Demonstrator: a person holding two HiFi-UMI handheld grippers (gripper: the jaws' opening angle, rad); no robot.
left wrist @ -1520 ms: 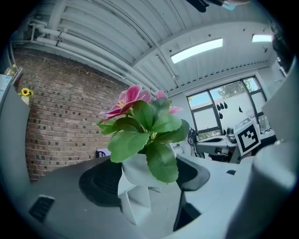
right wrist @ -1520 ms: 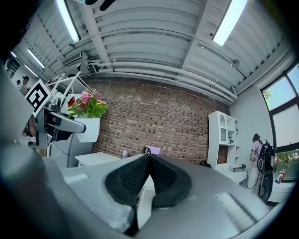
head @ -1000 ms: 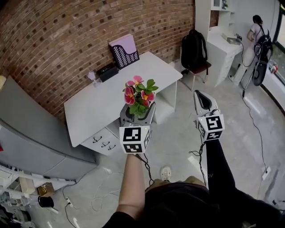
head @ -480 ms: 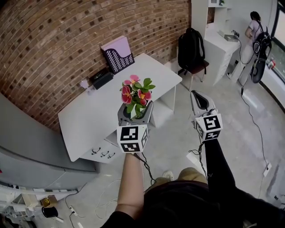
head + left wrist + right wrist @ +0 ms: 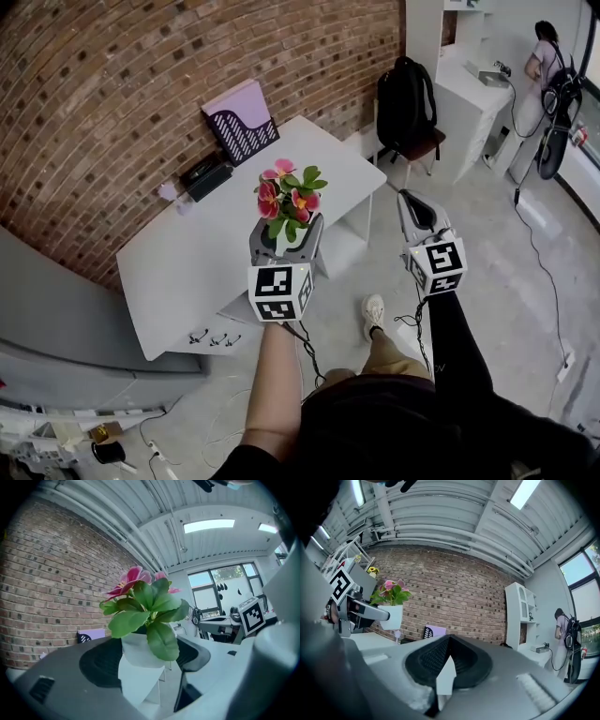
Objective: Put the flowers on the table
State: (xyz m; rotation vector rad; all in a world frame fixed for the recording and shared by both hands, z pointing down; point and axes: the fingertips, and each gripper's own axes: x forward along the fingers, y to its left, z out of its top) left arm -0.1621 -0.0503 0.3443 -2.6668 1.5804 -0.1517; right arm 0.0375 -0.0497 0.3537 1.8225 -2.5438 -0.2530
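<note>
The left tool (image 5: pixel 286 246) pinches the flowers' (image 5: pixel 289 200) white pot (image 5: pixel 138 651), held in the air just short of the tabletop (image 5: pixel 211 239). The right tool (image 5: pixel 411 201), pressed together and empty, hangs off the tabletop's corner. The pickup looks done; setting the flowers down remains.

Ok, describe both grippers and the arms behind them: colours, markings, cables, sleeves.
The left gripper and right gripper are grey with black ribbed pads; each bears a white cube of black square markers and a thin black cable. Left forearm unsleeved; right wears a long black sleeve.
</note>
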